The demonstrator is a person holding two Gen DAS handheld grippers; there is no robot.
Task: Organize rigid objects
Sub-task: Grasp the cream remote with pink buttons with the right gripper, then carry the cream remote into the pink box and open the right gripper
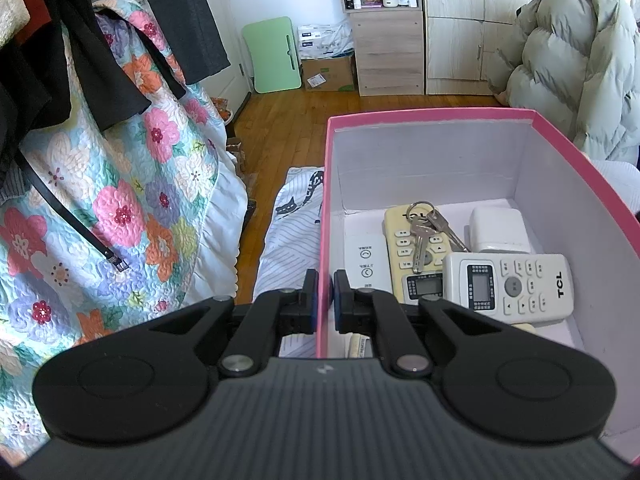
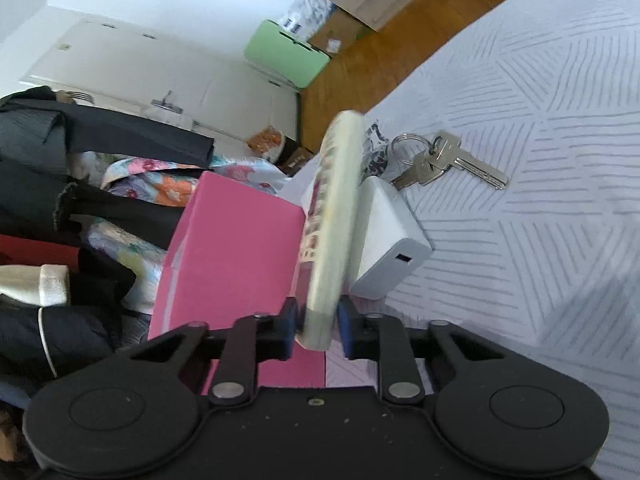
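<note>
In the left wrist view my left gripper (image 1: 325, 296) is shut on the near left wall of a pink box (image 1: 432, 114). Inside lie a white TCL remote (image 1: 508, 286), a yellowed remote (image 1: 412, 252) with a bunch of keys (image 1: 426, 232) on it, a small white remote (image 1: 366, 260) and a white charger block (image 1: 500, 230). In the right wrist view my right gripper (image 2: 318, 326) is shut on the end of a yellowed remote (image 2: 334, 216) held edge-on beside the pink box (image 2: 236, 256). A white charger block (image 2: 386, 236) and keys (image 2: 444, 160) lie on the bed.
The box rests on a bed with a grey-striped white cover (image 2: 540, 200). A floral quilt (image 1: 120, 208) and dark clothes (image 1: 60, 60) hang to the left. Wooden floor (image 1: 288, 120), a cabinet (image 1: 388, 40) and a green board (image 1: 274, 54) lie beyond. A puffy coat (image 1: 576, 64) sits at the right.
</note>
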